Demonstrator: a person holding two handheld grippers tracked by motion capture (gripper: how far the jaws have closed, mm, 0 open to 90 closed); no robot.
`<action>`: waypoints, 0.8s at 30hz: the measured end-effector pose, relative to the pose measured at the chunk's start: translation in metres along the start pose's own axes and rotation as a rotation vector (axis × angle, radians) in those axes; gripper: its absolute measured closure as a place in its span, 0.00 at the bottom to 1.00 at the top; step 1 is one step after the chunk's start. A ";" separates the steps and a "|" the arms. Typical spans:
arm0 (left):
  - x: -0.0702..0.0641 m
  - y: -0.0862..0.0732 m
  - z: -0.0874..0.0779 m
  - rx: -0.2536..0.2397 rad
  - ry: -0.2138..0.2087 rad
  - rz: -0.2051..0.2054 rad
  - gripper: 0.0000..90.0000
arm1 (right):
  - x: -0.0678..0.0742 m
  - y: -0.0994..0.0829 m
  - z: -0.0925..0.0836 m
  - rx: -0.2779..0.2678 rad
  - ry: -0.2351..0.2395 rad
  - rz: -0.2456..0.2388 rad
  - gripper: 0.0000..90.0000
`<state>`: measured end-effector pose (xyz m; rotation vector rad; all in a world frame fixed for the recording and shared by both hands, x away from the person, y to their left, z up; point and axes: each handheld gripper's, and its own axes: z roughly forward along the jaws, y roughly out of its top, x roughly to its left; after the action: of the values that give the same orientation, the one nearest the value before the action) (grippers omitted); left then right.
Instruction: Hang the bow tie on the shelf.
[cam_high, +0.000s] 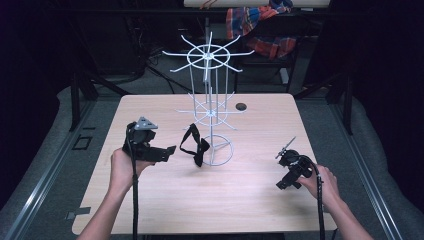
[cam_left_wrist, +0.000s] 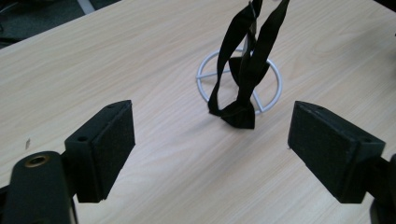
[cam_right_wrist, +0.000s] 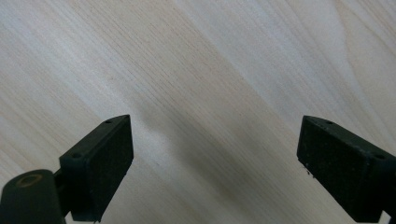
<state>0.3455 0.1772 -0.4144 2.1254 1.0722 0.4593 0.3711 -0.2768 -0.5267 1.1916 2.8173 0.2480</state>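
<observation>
Wooden table: one rack, one bow tie (hanging), two grippers.

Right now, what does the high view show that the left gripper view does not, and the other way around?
High view alone: the whole white wire rack with its two tiers of hooks, both hands, the right gripper resting near the table's right edge, the left gripper from outside, and a plaid cloth behind the table.

Left gripper view alone: a close look at the left gripper's own pads, wide apart with nothing between them.

Both: the black bow tie hanging over the rack's ring base, and the wooden table.
</observation>
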 end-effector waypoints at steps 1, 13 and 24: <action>0.000 -0.002 -0.001 0.002 0.002 -0.002 0.15 | 0.000 0.000 0.000 0.000 -0.003 0.001 0.12; 0.016 -0.046 -0.011 0.088 0.085 -0.058 0.05 | -0.001 0.001 -0.002 0.021 -0.016 -0.023 0.12; 0.022 -0.092 0.016 0.279 0.080 -0.114 0.00 | 0.001 0.001 -0.001 -0.009 -0.012 -0.006 0.12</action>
<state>0.3170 0.2262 -0.4922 2.2858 1.3631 0.3595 0.3711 -0.2761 -0.5261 1.1791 2.8055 0.2521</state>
